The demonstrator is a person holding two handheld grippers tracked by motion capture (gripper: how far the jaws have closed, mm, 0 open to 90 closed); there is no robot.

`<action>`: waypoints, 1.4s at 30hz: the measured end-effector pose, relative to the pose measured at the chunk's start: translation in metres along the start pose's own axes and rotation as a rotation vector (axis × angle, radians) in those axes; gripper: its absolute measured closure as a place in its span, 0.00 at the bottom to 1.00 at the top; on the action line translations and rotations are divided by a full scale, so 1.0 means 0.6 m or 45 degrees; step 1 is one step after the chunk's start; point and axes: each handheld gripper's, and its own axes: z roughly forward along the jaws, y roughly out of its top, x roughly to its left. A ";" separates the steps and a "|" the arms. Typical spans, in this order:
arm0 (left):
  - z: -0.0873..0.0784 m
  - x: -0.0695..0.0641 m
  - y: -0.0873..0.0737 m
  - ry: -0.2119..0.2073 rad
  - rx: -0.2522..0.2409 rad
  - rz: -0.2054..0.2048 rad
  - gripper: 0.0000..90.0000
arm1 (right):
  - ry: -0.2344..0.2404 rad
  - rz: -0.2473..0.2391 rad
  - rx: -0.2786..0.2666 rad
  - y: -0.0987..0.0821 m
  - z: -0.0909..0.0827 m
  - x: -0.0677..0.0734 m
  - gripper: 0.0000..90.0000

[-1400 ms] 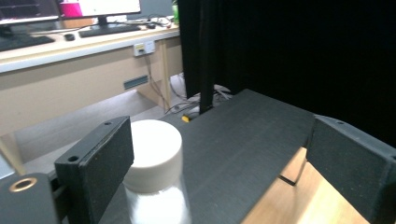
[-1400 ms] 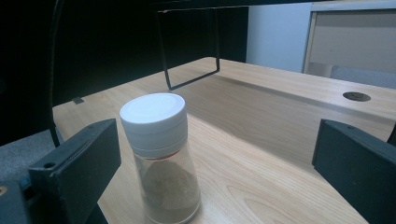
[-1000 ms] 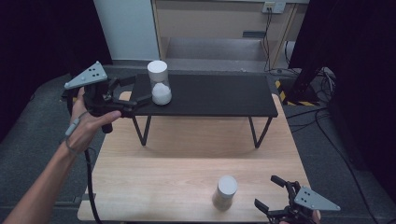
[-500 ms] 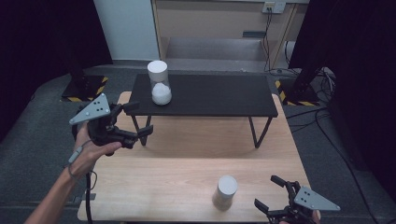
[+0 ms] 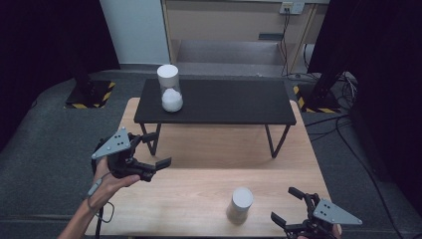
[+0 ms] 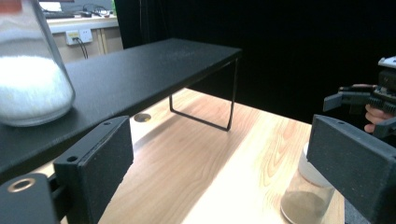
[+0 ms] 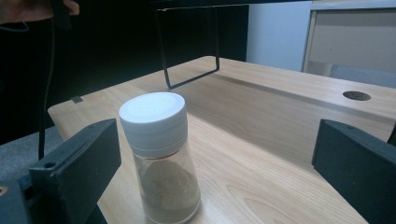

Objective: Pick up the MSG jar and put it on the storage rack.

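Note:
A white-lidded jar of white powder [image 5: 170, 89] stands on the left end of the black shelf [image 5: 224, 102]; in the left gripper view the same white-powder jar [image 6: 28, 79] is at far left. A second white-lidded jar with brown powder [image 5: 240, 204] stands on the wooden table [image 5: 199, 149] near its front edge. My left gripper [image 5: 158, 149] hovers open over the table's left edge, below and in front of the shelf, with nothing between its jaws. My right gripper [image 5: 284, 204] is open just right of the brown jar [image 7: 161, 154], which stands ahead of the jaws, toward the left one.
The shelf stands on thin black wire legs [image 5: 271, 142] on the table's far half. A cable hole [image 7: 356, 95] is set into the table top. Grey floor surrounds the table, with dark stands and cables at the back.
My left gripper has come down and back toward the person, from beside the white-powder jar on the shelf to the table's left edge. The right gripper and both jars have stayed put.

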 end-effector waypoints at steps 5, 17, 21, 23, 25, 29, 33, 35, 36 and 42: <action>-0.001 -0.008 -0.019 0.030 0.023 0.010 0.07 | -0.002 0.003 0.000 0.000 0.000 0.000 0.02; -0.012 -0.032 -0.087 0.109 0.049 -0.037 0.06 | -0.002 -0.002 -0.002 0.000 0.000 0.000 0.02; -0.017 -0.038 -0.107 0.127 0.041 -0.069 0.06 | -0.001 -0.001 -0.001 0.000 0.000 0.000 0.02; -0.020 -0.040 -0.116 0.131 0.033 -0.086 0.06 | -0.002 -0.001 -0.002 0.000 0.000 0.000 0.02; -0.023 -0.043 -0.122 0.134 0.037 -0.091 0.06 | -0.003 -0.002 -0.001 0.000 0.000 0.000 0.02; -0.028 -0.049 -0.130 0.134 0.051 -0.095 0.06 | -0.004 -0.001 -0.002 0.000 -0.001 0.001 0.02; -0.035 -0.056 -0.136 0.122 0.067 -0.096 0.06 | -0.002 -0.001 -0.002 0.000 0.000 0.000 0.02; -0.041 -0.060 -0.138 0.121 0.067 -0.094 0.06 | -0.001 -0.001 0.000 0.000 0.000 0.000 0.02; -0.043 -0.061 -0.139 0.119 0.067 -0.093 0.06 | -0.001 -0.001 0.001 0.000 0.000 0.000 0.02; -0.055 -0.067 -0.144 0.129 0.081 -0.087 0.06 | -0.007 0.001 -0.003 0.000 0.000 0.001 0.02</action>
